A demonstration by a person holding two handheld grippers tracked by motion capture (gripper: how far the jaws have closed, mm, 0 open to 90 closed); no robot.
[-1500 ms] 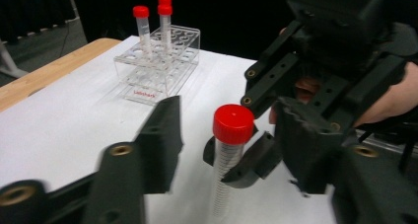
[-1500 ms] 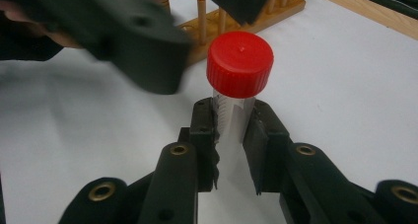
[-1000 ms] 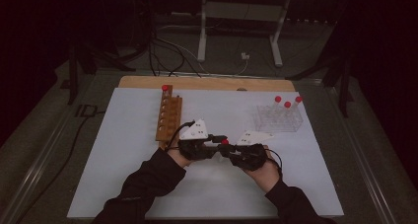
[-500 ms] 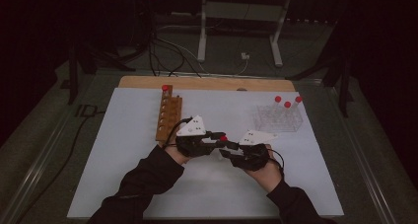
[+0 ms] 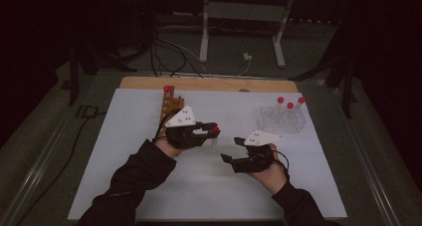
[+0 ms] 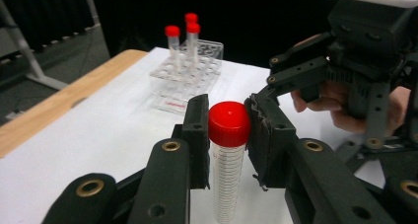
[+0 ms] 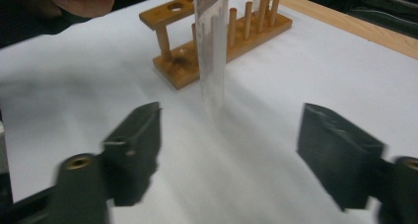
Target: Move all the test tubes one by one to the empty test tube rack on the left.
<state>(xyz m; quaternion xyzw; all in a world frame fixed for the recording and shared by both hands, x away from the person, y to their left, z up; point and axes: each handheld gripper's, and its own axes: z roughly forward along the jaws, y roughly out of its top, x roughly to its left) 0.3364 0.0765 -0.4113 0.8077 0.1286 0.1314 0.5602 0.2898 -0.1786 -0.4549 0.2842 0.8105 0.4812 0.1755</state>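
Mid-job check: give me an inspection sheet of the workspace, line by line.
Surface: white mat over a wooden board.
Job's things: red-capped tube hangs upright, lifted off the mat; wooden rack holds one red-capped tube at its far end; clear rack holds three.
Clutter: nothing seen.
Grippers: left tool shut on the tube's cap; right tool has just been opening, jaws apart, nothing between them.
Cables: one trails from the right tool; more lie on the floor beyond the table.
Surroundings: dark room, a metal stand behind.
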